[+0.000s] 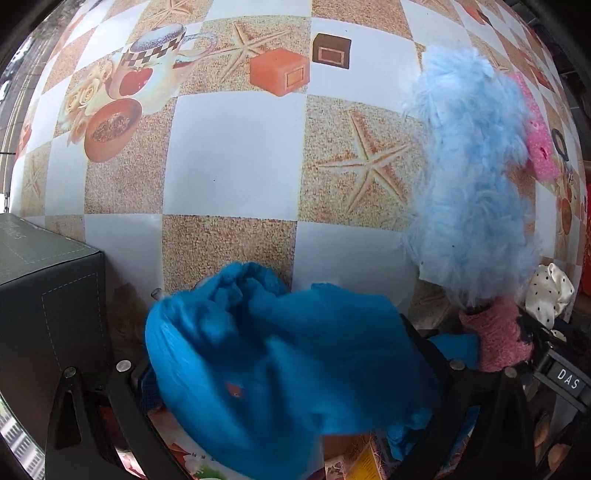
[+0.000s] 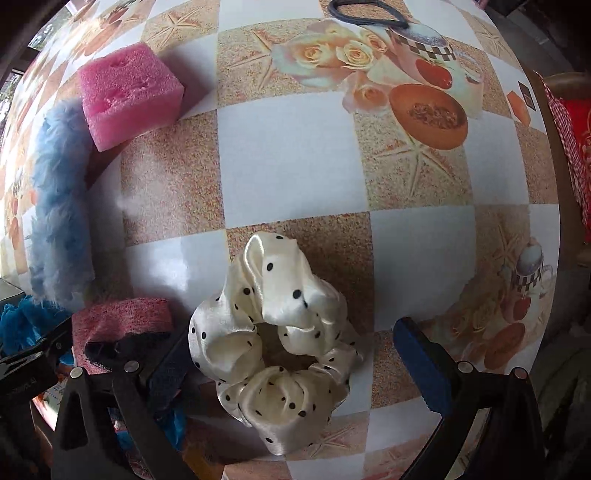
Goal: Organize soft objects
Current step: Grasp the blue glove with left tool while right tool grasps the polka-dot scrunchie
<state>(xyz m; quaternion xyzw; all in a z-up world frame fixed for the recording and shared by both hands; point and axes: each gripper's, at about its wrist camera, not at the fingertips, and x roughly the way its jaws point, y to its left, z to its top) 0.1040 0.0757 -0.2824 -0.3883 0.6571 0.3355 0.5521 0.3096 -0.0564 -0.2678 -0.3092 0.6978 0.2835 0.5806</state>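
My left gripper (image 1: 291, 362) holds a crumpled bright blue cloth (image 1: 280, 354) that fills the gap between its fingers and hides the fingertips. A fluffy light-blue piece (image 1: 469, 173) lies to its right, with a pink sponge (image 1: 539, 147) behind it and a pink-and-black knitted piece (image 1: 498, 336) near it. My right gripper (image 2: 295, 362) is open around a white polka-dot satin scrunchie (image 2: 277, 332) lying on the table; the blue pads (image 2: 424, 365) stand apart from it. The pink sponge (image 2: 129, 92), fluffy blue piece (image 2: 59, 203) and knitted piece (image 2: 122, 325) lie to the left.
A dark grey cardboard box (image 1: 48, 295) stands at the left of the left gripper. A dark hair tie (image 2: 369, 13) lies at the far edge. The table has a checkered printed cloth (image 2: 288, 166). A red patterned item (image 2: 576, 147) sits beyond the right table edge.
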